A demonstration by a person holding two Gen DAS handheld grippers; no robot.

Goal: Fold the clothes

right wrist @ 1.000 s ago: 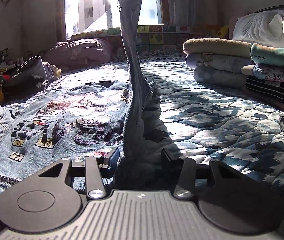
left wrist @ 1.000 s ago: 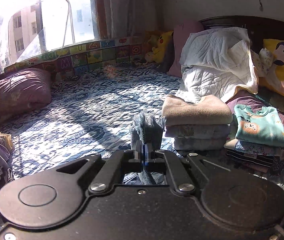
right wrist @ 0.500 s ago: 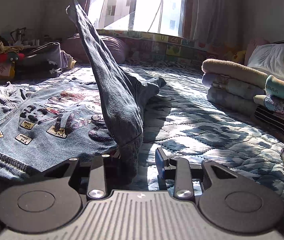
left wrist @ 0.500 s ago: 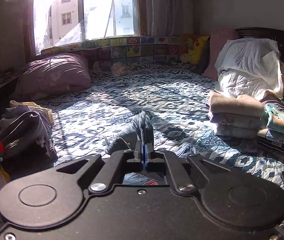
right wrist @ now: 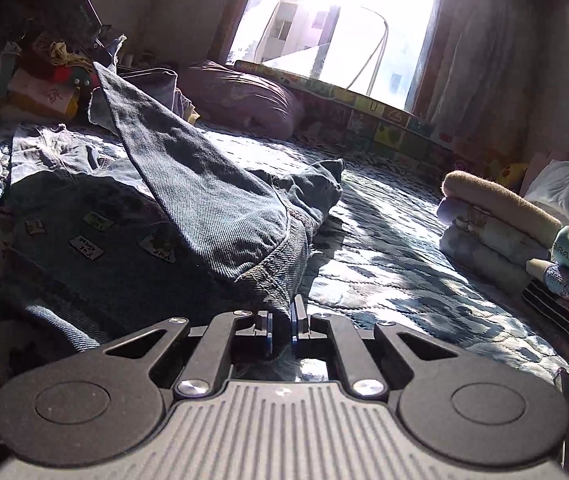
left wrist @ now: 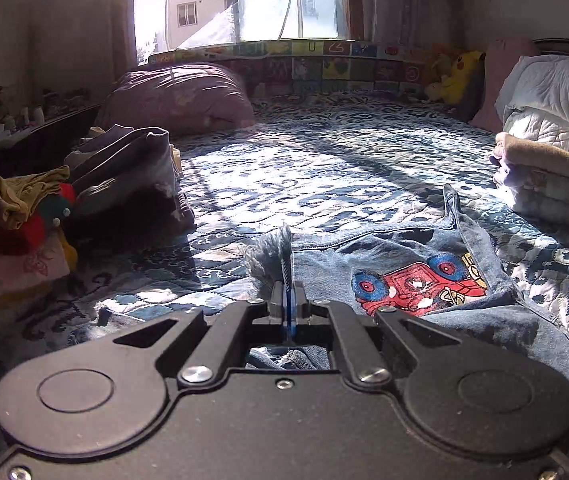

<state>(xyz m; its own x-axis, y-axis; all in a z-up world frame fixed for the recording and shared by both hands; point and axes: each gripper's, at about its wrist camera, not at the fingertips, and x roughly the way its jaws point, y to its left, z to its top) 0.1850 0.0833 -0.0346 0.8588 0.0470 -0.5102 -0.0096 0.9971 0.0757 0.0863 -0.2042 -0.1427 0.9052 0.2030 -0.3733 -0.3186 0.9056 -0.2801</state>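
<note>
A blue denim garment (left wrist: pixel 436 256) with a red truck print lies on the patterned bedspread. My left gripper (left wrist: pixel 287 294) is shut on its frayed cuff (left wrist: pixel 270 254), low over the bed. In the right wrist view the same denim garment (right wrist: pixel 204 204) stretches from upper left down to my right gripper (right wrist: pixel 282 326), whose jaws are closed on a thick seamed fold. Small patches show on the flat part (right wrist: pixel 88 246).
Folded clothes are stacked at the right (left wrist: pixel 540 176) (right wrist: pixel 504 220). An unfolded heap sits at the left (left wrist: pixel 84 184). A purple pillow (left wrist: pixel 180 96) lies below the window, a white quilt (left wrist: pixel 556 96) at the far right. The bedspread (left wrist: pixel 324 168) stretches between them.
My left gripper has swung left and down with the cuff, laying the sleeve across the garment. My right gripper has closed on the denim fold.
</note>
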